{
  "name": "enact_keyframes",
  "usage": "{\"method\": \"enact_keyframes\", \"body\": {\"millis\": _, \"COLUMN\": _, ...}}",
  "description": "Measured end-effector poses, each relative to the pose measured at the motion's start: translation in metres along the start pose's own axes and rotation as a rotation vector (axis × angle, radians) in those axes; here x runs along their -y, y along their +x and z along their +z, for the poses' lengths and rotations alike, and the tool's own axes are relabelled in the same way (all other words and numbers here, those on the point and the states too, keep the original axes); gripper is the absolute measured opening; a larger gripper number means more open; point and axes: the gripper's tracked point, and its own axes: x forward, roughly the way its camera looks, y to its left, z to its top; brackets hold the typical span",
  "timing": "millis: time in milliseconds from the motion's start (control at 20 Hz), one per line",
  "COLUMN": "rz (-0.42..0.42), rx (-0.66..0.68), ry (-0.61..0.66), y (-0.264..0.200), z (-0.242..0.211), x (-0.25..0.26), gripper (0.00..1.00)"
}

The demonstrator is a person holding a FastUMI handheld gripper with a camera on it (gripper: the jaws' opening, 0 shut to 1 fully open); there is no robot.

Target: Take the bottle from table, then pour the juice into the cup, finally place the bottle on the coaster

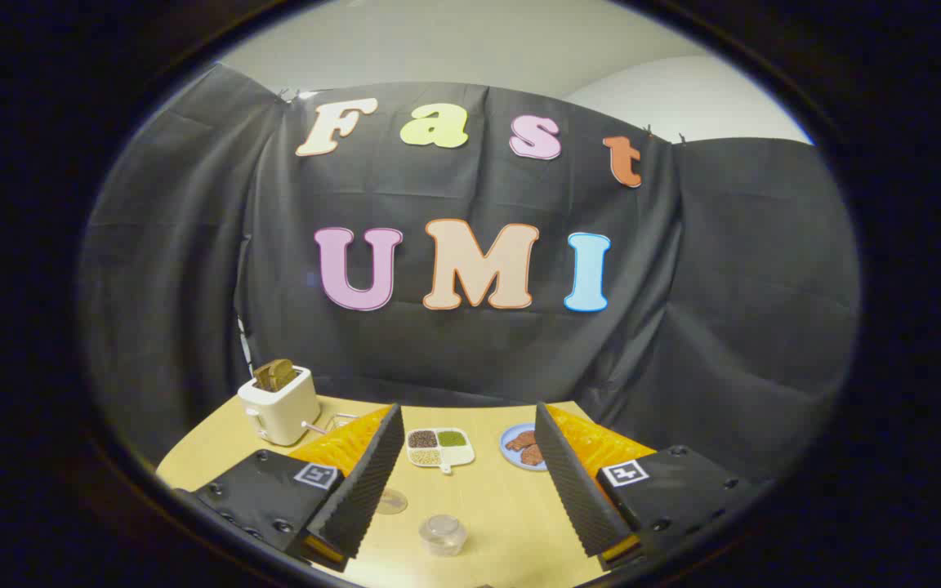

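A small clear cup (443, 534) stands upright on the light wooden tabletop (495, 498), its mouth facing up and its long axis vertical. It sits low between the two fingers, somewhat nearer the left one and touching neither. Just to its left, close against the inner edge of the left finger, lies a flat round clear coaster (391, 501), partly hidden by that finger.

The hand-held gripper (469, 482) hangs above the tabletop with its jaws spread wide and nothing held between them. The ribbed black pads (368, 482) face each other across the gap, and orange backing shows behind each finger, along with a square printed marker on each black mount.

Beyond the fingertips, near the middle of the gap, rests a white divided dish (439, 448) with four compartments of grains or seeds in dark, green and pale tones; its small handle points toward the gripper. To the right of it, partly covered by the right finger, is a blue plate (515, 447) carrying brown pieces of food whose kind I cannot tell. Off to the left, beyond the left finger, a white toaster (279, 404) stands upright with brown toast sticking out of its top slots. Black cloth drapes behind the tabletop's far edge.
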Motion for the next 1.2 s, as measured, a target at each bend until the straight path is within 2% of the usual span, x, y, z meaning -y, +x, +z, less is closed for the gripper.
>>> {"method": "enact_keyframes", "body": {"millis": 500, "rz": -0.006, "rx": 0.005, "ry": 0.005, "y": -0.001, "z": -0.001, "x": -0.004, "gripper": 1.0}}
{"method": "enact_keyframes", "body": {"millis": 850, "rz": -0.033, "rx": -0.023, "ry": 0.007, "y": 0.002, "z": -0.014, "x": 0.002, "gripper": 1.0}}
{"method": "enact_keyframes", "body": {"millis": 1200, "rz": -0.017, "rx": -0.045, "ry": 0.016, "y": 0.006, "z": -0.041, "x": -0.003, "gripper": 1.0}}
